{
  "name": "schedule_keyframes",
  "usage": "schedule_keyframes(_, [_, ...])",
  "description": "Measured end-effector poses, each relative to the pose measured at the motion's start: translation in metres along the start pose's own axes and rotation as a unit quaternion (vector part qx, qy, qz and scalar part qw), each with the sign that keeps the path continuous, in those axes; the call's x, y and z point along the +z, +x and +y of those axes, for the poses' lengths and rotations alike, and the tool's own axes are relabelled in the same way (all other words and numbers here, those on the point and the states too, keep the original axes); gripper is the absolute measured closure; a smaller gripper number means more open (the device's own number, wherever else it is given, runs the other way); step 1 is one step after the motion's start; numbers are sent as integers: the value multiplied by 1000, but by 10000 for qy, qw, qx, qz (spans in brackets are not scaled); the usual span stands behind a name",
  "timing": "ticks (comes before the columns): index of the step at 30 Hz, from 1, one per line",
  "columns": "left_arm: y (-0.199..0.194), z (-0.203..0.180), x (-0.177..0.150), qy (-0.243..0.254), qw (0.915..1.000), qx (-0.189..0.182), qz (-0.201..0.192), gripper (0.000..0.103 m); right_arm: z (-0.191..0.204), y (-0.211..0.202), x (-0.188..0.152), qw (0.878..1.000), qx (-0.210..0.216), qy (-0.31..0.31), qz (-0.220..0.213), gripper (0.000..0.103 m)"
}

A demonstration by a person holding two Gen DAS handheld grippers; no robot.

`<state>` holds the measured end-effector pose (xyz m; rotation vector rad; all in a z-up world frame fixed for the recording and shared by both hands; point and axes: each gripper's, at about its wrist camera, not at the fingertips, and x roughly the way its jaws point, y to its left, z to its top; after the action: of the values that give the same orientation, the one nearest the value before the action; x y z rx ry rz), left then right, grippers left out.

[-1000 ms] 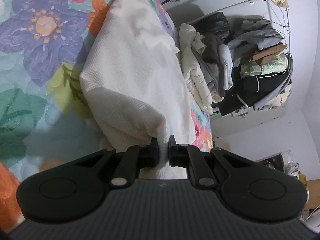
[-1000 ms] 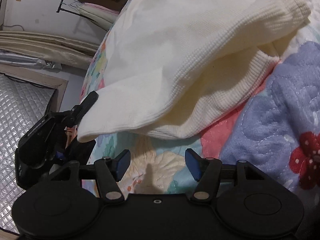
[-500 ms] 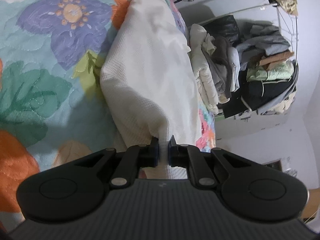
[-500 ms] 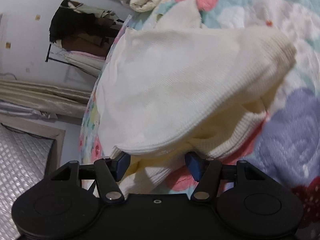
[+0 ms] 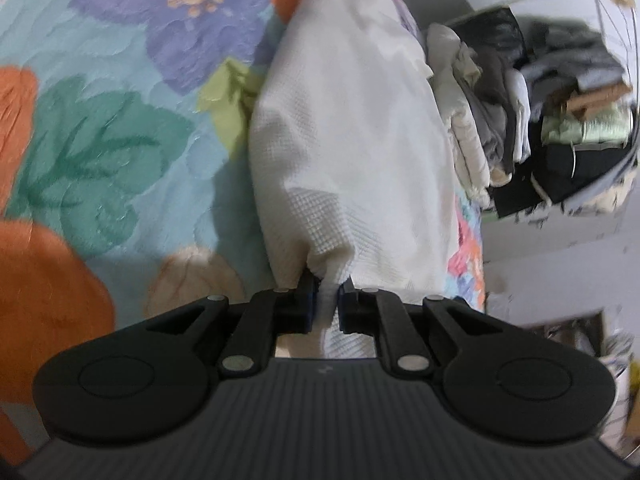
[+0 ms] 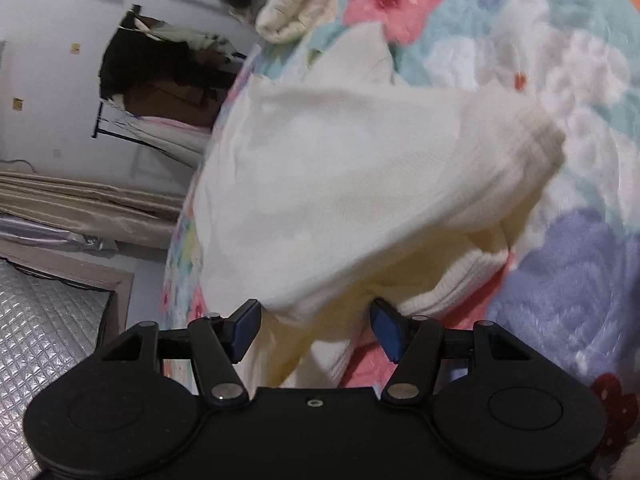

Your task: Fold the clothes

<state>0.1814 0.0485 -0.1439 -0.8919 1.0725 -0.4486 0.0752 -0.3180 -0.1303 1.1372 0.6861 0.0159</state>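
Observation:
A cream waffle-knit garment [image 5: 348, 128] lies partly lifted over the floral quilt [image 5: 100, 152]. My left gripper [image 5: 326, 304] is shut on a pinched fold of the garment's near edge. In the right wrist view the same garment [image 6: 352, 184] spreads wide, with a ribbed hem [image 6: 472, 276] at the lower right. My right gripper [image 6: 316, 328] is open, its blue pads on either side of the garment's lower edge, which hangs between them.
A pile of folded and loose clothes [image 5: 532, 120] sits past the bed at the right of the left wrist view. A folded cream quilted item [image 6: 296, 12] lies at the bed's far end. A clothes rack [image 6: 156, 92] and a wall stand at the left.
My left gripper has drawn the garment across the quilt, keeping its hold. My right gripper has moved in until the garment's lower edge sits between its open fingers.

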Motion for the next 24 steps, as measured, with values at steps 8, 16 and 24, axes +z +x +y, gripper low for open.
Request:
schedule_keyframes(8, [3,36,4,-1105,9936,-221,100,93,0,13,-4,9977,-387,10,555,30])
schedule_keyframes(16, [1,22,3,-513,9987,11,62,92,-14,20,0,9906,-665,945,729,19])
schedule_keyframes(24, [-1,25,-2,-534,9985,-139,39,85,-3,29,7,9983,-504,69,288,46])
